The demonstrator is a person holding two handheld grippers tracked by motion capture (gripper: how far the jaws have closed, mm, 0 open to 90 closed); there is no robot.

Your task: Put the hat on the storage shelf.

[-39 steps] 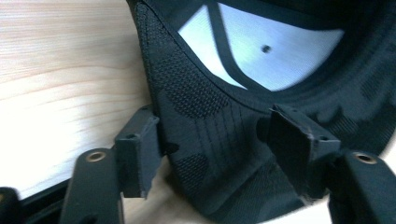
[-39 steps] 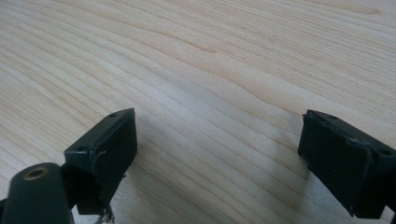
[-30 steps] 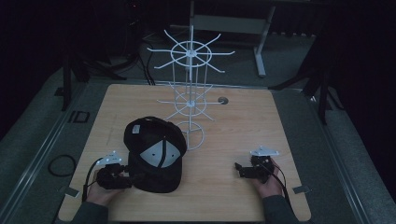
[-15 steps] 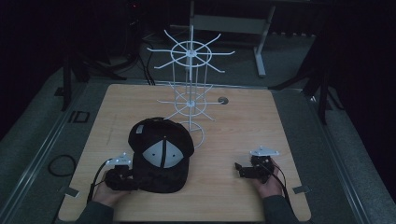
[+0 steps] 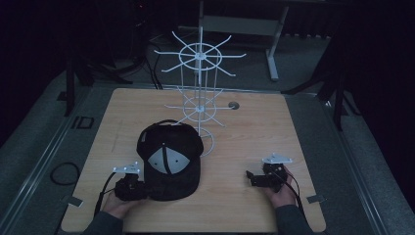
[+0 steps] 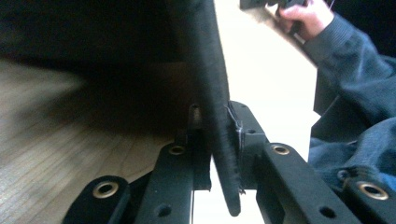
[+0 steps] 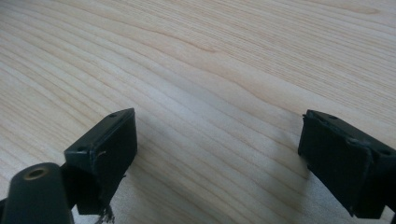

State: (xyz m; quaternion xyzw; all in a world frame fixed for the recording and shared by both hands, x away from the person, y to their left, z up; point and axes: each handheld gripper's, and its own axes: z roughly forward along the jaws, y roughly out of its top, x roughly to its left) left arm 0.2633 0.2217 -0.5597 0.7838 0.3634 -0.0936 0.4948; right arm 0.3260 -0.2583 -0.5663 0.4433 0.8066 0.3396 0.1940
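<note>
One black cap (image 5: 170, 159) is lying on the wooden table (image 5: 254, 127), just in front of one white wire rack (image 5: 199, 100), whose base ring the crown is partly covering. Two grippers are resting at the near edge, one to each side of the cap.

At the left, the left gripper (image 5: 131, 185) is touching the cap's near left edge in the high view, where dim light is making the contact hard to read. The left gripper view (image 6: 218, 140) is settling it: the jaws have just been closing and are now pinching the cap's brim (image 6: 212, 93), which is standing edge-on between the pads. The rest of the cap is looming as a dark blur behind.

At the right, well apart from the cap, the right gripper (image 5: 252, 178) is sitting in the person's right hand (image 5: 280, 188). Its own view (image 7: 217, 149) is showing both jaws spread wide over bare wood grain, holding nothing. The same hand is appearing, cut off, at the upper right of the left gripper view, above a dark sleeve (image 6: 355, 79).
</note>
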